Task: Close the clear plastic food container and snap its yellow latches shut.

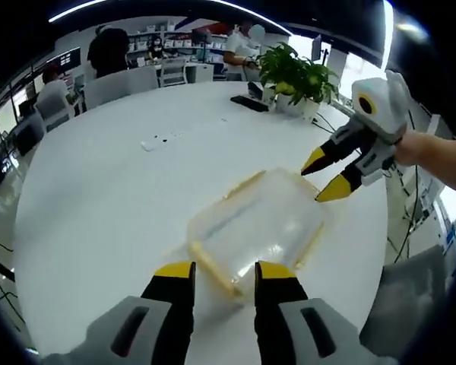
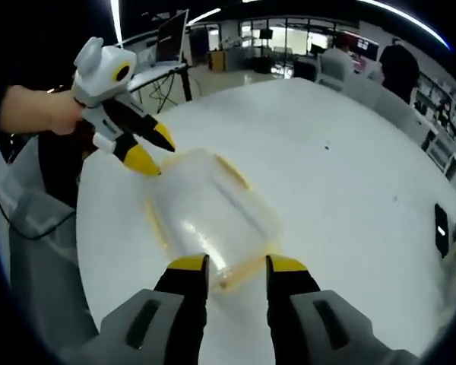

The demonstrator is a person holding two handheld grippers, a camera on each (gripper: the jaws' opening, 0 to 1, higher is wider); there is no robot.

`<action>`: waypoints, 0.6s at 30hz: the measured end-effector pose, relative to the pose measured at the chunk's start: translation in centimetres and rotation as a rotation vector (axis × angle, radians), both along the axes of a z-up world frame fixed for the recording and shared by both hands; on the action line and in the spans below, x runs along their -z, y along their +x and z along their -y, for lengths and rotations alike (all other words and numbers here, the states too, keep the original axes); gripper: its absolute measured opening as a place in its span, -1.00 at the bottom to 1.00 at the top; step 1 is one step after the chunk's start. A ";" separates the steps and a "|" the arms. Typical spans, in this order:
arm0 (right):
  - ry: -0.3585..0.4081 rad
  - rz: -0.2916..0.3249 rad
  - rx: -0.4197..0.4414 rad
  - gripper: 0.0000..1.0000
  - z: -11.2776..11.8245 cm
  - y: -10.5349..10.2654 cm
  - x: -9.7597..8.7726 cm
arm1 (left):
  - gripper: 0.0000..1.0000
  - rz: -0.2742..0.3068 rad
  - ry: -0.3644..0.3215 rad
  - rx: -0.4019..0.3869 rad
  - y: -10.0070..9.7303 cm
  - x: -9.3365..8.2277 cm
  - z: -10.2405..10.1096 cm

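Lid appears seated on the container (image 1: 254, 228), centre frame on the white tabletop (image 1: 99, 198); latching is the step in hand. Your left gripper (image 1: 223, 272) and right gripper (image 2: 235, 265) face opposite ends, jaws spread, straddling the yellow latches (image 1: 213, 268). Next, press each latch down until it snaps.

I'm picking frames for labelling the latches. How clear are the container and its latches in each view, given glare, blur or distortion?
Left gripper view: the clear container looks hazy with soft white glare on its lid; the yellow latches are pale and blurred, and fisheye curves the table. Right gripper view: a bright glare patch sits on the lid, edges are smeared; the other hand-held gripper looks sharper.
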State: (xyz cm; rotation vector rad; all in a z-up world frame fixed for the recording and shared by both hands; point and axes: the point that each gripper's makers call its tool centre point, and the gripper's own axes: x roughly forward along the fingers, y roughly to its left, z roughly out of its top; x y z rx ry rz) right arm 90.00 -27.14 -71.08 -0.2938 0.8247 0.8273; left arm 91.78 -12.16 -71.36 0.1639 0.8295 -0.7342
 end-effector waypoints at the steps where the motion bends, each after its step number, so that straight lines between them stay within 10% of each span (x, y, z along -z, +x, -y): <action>1: 0.024 -0.006 0.025 -0.46 -0.1 0.0 0.0 | -0.54 -0.003 -0.007 -0.004 -0.1 0.1 0.1; 18: 0.180 -0.011 0.218 -0.51 0.1 0.2 0.2 | -0.55 -0.056 -0.126 -0.183 -0.4 0.4 0.0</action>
